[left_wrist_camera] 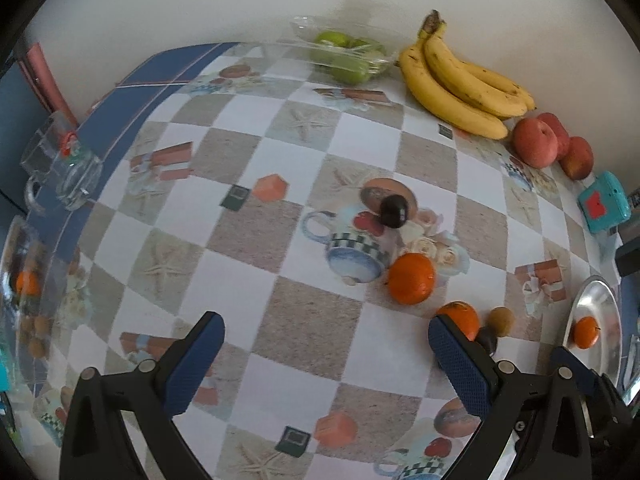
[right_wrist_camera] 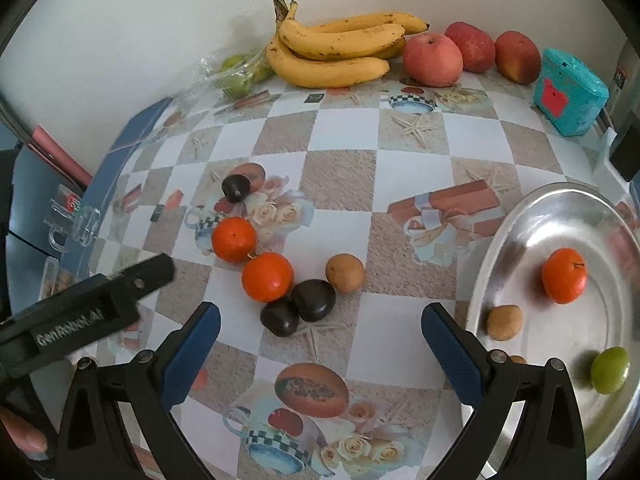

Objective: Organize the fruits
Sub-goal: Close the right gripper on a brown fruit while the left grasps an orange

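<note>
Three oranges, perhaps three plums.

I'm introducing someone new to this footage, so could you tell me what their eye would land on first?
Probably the yellow bananas at the back by the wall, with red apples to their right. Next, the oranges and dark plums loose on the checked tablecloth, ahead of the open right gripper. On the right, a silver tray holds another orange.

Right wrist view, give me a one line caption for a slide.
Open right gripper above small loose fruit beside a metal tray holding a tangerine, brown fruit and green fruit.
</note>
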Tool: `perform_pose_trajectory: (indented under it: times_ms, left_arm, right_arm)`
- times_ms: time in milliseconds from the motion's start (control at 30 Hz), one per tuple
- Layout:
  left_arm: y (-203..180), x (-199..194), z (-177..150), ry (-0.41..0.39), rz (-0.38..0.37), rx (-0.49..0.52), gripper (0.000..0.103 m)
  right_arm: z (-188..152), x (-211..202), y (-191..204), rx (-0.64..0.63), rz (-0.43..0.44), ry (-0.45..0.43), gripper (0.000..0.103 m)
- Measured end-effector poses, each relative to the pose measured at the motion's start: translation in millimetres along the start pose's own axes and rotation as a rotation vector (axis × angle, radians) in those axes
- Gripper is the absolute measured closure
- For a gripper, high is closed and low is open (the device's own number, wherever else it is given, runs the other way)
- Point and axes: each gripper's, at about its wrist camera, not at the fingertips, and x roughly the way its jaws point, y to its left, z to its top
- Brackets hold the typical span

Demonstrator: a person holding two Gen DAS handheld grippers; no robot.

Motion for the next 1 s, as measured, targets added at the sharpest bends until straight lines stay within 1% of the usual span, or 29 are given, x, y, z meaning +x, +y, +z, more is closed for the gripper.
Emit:
perform_pose_trajectory:
  times_ms: [67, 100, 133, 200, 267, 300, 333, 400, 467, 533, 567, 800, 900, 1000]
  left_arm:
    - [-2.7, 2.8, 1.0, 0.004, -0.037, -0.010, 0.000]
    - [-3.3, 4.1, 1.3, 0.008, -0.060, -0.023, 0.000]
    - [-3.5, 6.0, 2.2, 0.014, -0.085, -0.039, 0.001]
    - [-3.7, 8.6, 3.8, 0.014, -0.110, -0.062, 0.001]
    - [-3.4, 10.9, 5.9, 0.011, -0.125, -0.082, 0.002]
    - [-3.5, 11.5, 6.5, 0.007, -0.130, -0.086, 0.005]
    - [-4.0, 12.4, 7.8, 0.003, -0.139, -0.093, 0.008]
    - [-5.8, 14.8, 9.3, 0.005, -0.158, -0.096, 0.011]
    - [-7.6, 18.3, 10.2, 0.012, -0.178, -0.101, 0.011]
    - [-9.5, 21.5, 10.8, 0.022, -0.201, -0.111, 0.014]
    - [-10.2, 22.7, 11.1, 0.025, -0.209, -0.115, 0.014]
    - [-13.1, 26.6, 10.5, 0.041, -0.225, -0.128, 0.015]
    - [-16.6, 26.6, 10.4, 0.043, -0.227, -0.118, 0.015]
    - [-17.7, 26.5, 10.7, 0.045, -0.227, -0.115, 0.015]
  right_arm:
    - [0.8, 1.3, -2.7, 0.014, 0.018, -0.009, 0.008]
    - [1.8, 1.6, -6.0, 0.032, 0.029, -0.020, 0.015]
    - [2.6, 1.9, -8.3, 0.044, 0.031, -0.025, 0.017]
    - [4.5, 2.4, -13.1, 0.062, 0.025, -0.035, 0.018]
    - [6.0, 2.3, -16.6, 0.073, 0.024, -0.046, 0.025]
    - [6.9, 2.3, -18.7, 0.082, 0.024, -0.051, 0.030]
    - [8.0, 2.9, -20.6, 0.091, 0.025, -0.055, 0.033]
    - [9.6, 5.2, -22.9, 0.097, 0.026, -0.055, 0.034]
    - [10.6, 7.3, -23.7, 0.099, 0.031, -0.055, 0.036]
    - [12.2, 10.9, -24.1, 0.098, 0.027, -0.052, 0.043]
    - [13.0, 13.2, -24.3, 0.099, 0.024, -0.049, 0.043]
    - [13.9, 25.4, -27.7, 0.110, 0.029, -0.026, 0.046]
    - [14.1, 28.9, -27.3, 0.108, 0.024, -0.022, 0.053]
    - [13.7, 29.4, -25.8, 0.101, 0.014, -0.024, 0.056]
